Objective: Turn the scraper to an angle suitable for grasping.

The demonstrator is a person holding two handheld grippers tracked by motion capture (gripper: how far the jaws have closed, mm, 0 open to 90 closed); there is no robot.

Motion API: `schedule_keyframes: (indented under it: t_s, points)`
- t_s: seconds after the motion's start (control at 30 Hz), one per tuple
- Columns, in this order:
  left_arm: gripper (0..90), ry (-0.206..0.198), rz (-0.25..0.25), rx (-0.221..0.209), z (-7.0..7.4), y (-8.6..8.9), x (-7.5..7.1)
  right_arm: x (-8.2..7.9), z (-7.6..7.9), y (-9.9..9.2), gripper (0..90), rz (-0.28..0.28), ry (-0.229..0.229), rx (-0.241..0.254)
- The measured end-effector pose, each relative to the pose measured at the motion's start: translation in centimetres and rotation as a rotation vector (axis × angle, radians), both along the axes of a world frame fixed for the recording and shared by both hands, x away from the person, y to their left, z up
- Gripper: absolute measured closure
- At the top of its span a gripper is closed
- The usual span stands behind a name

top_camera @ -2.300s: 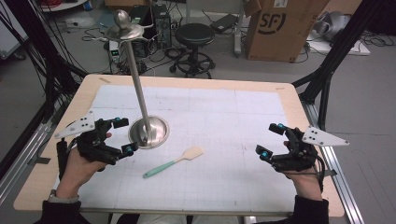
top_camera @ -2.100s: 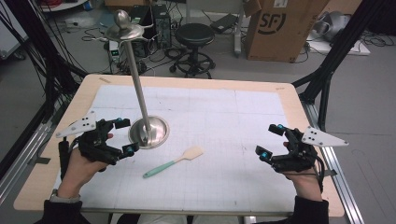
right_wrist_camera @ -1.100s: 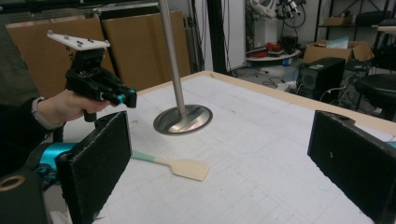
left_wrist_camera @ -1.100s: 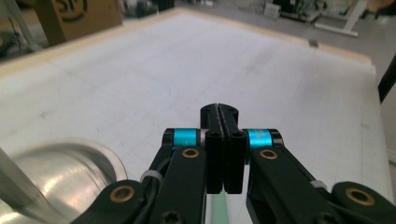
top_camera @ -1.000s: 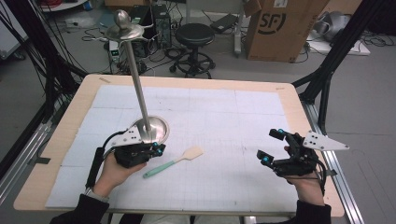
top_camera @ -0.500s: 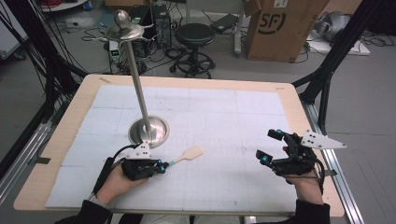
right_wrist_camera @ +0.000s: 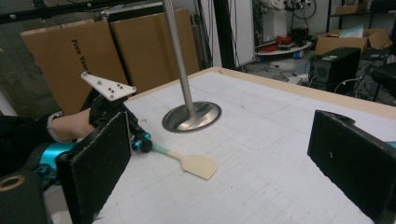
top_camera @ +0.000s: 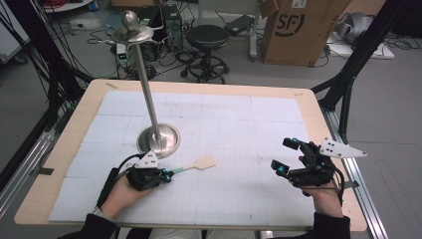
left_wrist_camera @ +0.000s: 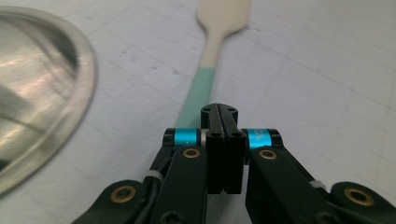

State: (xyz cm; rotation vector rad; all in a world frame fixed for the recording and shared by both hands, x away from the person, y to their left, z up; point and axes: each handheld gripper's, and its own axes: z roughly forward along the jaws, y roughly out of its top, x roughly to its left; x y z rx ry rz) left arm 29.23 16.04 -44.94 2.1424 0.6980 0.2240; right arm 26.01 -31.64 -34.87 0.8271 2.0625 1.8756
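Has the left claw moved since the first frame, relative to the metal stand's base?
Yes. The left claw began left of the stand base; it now sits in front of it, nearer the person, shut on the spatula handle.

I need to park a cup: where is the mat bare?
Bare: between the cream-bladed, green-handled spatula and right hand-held gripper, and beyond the steel pole stand. Crowded: around the stand's base, spatula and left hand-held gripper.

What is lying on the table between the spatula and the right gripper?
Nothing: in the high view the white mat is bare between the spatula and the right gripper. The right gripper view shows the same bare stretch.
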Motion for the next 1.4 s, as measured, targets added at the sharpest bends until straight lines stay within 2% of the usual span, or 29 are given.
schedule_keyframes:
  t_s: [0.13,0.2,0.3,0.33,0.4,0.5,0.6,0.7,0.73,0.8,0.87,0.9,0.97,1.03,1.1,1.27,1.4]
  points:
    - [89.8,0.007,0.017,-0.017,0.1,0.0,0.1,0.3,-0.4,0.2,5.1,-0.003,0.012,-0.007]
    - [89.8,0.011,0.021,-0.061,0.5,-0.2,0.1,0.3,-0.4,0.4,5.1,0.002,0.012,-0.011]
    - [89.8,-0.001,0.034,-0.103,1.4,-0.9,0.4,0.2,-0.3,0.7,5.1,0.011,0.009,-0.009]
    - [89.8,-0.002,0.037,-0.12,1.6,-1.2,0.6,0.2,-0.2,0.8,5.1,0.019,0.012,-0.01]
    - [89.8,-0.004,0.046,-0.103,1.8,-2.1,1.4,0.3,-0.2,0.9,5.1,0.021,0.011,-0.013]
    - [89.8,0.033,0.099,-0.129,1.4,-3.0,2.7,0.3,-0.2,1.0,5.1,0.026,0.015,-0.009]
    - [89.7,0.04,0.131,-0.103,1.0,-3.7,3.7,0.4,-0.2,1.0,5.1,0.029,0.013,-0.011]
    - [89.0,0.02,0.124,-0.075,1.0,-4.4,4.1,0.6,-0.3,0.9,5.1,0.029,0.021,-0.002]
    - [89.0,0.022,0.118,-0.068,0.9,-4.6,4.3,0.6,-0.3,0.9,5.1,0.029,0.021,-0.002]
    - [89.7,0.032,0.12,-0.044,0.5,-5.1,4.6,0.7,-0.4,0.7,5.1,0.045,0.023,0.036]
    - [89.7,0.047,0.124,-0.013,0.1,-5.5,4.7,0.6,-0.4,0.6,5.1,0.041,0.018,0.039]
    - [89.7,0.045,0.126,-0.019,0.1,-5.6,4.8,0.6,-0.4,0.6,5.1,0.041,0.018,0.039]
    - [89.8,0.036,0.124,-0.003,0.2,-5.8,4.6,0.6,-0.4,0.5,5.1,0.04,0.009,0.042]
    - [90.0,0.036,0.093,0.003,0.3,-6.1,4.3,0.6,-0.3,0.3,5.1,0.035,0.017,0.047]
    - [90.0,0.014,0.07,0.027,0.3,-6.4,3.9,0.6,-0.4,0.3,5.1,0.034,0.018,0.044]
    - [90.0,0.022,0.001,0.043,0.5,-6.6,3.0,0.6,-0.5,0.3,5.1,0.038,0.022,0.04]
    - [90.0,0.037,-0.077,0.057,0.7,-6.7,2.1,0.6,-0.5,0.4,5.1,0.03,0.015,0.027]
